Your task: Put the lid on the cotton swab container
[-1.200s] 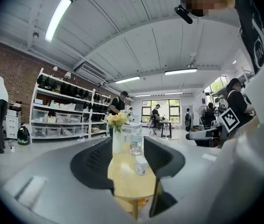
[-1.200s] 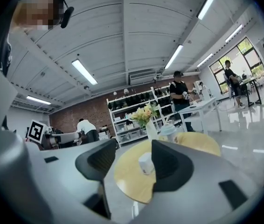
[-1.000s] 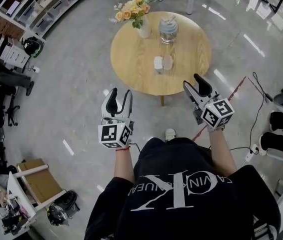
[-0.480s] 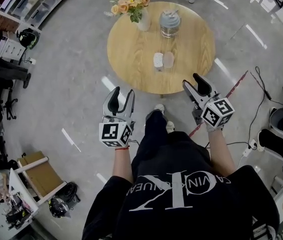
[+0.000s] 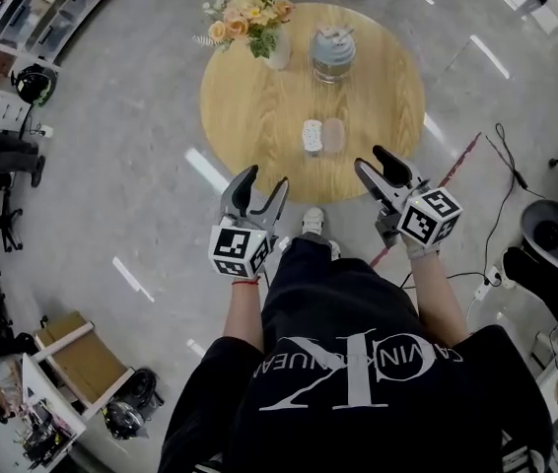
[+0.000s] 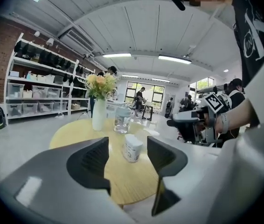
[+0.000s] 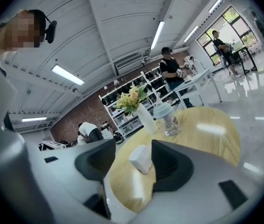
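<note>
A small white cotton swab container point(image 5: 312, 136) stands near the front of the round wooden table point(image 5: 249, 106). A paler round piece point(image 5: 333, 134) lies right beside it; I cannot tell whether that is the lid. My left gripper point(image 5: 262, 180) hangs off the table's front edge, its jaws opening with nothing between them. In the left gripper view the container point(image 6: 132, 148) shows through the gap of the left gripper point(image 6: 127, 142), well beyond it. My right gripper point(image 5: 371, 160) is open and empty at the front right edge. The container point(image 7: 140, 158) also shows between the jaws of the right gripper point(image 7: 133, 146).
A white vase of flowers point(image 5: 277, 47) and a glass jar with a blue lid point(image 5: 332, 52) stand at the back of the table. Shelving point(image 5: 23, 28) runs along the left. A red floor line point(image 5: 447, 180) and a cable point(image 5: 501, 195) lie at the right, by a dark chair point(image 5: 555, 235).
The person has stepped toward the table, so both grippers are nearer its front edge. The left gripper moved up and right, and its jaws stand wider.
</note>
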{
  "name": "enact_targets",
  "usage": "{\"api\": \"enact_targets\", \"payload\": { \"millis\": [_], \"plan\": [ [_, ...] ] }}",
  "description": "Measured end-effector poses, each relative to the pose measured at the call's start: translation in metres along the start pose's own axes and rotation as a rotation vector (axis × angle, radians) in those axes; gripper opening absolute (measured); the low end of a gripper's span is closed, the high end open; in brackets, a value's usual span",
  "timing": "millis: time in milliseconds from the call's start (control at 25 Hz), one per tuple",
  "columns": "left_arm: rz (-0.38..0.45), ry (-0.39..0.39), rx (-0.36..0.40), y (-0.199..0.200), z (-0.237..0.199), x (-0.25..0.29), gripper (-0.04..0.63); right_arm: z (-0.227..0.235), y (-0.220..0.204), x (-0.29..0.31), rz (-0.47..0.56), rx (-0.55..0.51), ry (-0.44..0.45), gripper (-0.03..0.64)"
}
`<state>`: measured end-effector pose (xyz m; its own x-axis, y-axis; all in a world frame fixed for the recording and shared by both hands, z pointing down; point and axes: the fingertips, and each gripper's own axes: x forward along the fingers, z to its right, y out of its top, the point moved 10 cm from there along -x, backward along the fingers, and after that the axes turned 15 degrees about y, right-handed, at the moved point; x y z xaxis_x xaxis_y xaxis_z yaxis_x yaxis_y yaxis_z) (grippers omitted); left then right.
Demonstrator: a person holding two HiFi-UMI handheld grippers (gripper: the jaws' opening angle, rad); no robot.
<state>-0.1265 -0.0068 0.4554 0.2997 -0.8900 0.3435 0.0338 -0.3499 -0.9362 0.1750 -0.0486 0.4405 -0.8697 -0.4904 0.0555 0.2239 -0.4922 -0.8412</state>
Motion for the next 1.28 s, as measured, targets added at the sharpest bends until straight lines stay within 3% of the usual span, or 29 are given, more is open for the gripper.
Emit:
{"api": "enact_targets", "payload": {
  "millis": [320,760,1040,1280],
  "plan": [
    [-0.149,-0.243,0.146,-0.012,-0.005,0.054,0.275,0.013,-0.002,0.036,-0.088,0.072,0.009,0.209],
    [-0.189,-0.442,0.246,-0.014,-0.005,0.114,0.349,0.031,-0.008,0.059,-0.139,0.12,-0.07,0.209],
    [-0.233,-0.525,0.324,-0.015,0.001,0.141,0.391,0.045,-0.017,0.073,-0.173,0.171,-0.045,0.209],
    [-0.285,-0.609,0.473,-0.023,0.014,0.16,0.394,0.049,-0.016,0.079,-0.204,0.179,-0.014,0.209]
  ]
}}
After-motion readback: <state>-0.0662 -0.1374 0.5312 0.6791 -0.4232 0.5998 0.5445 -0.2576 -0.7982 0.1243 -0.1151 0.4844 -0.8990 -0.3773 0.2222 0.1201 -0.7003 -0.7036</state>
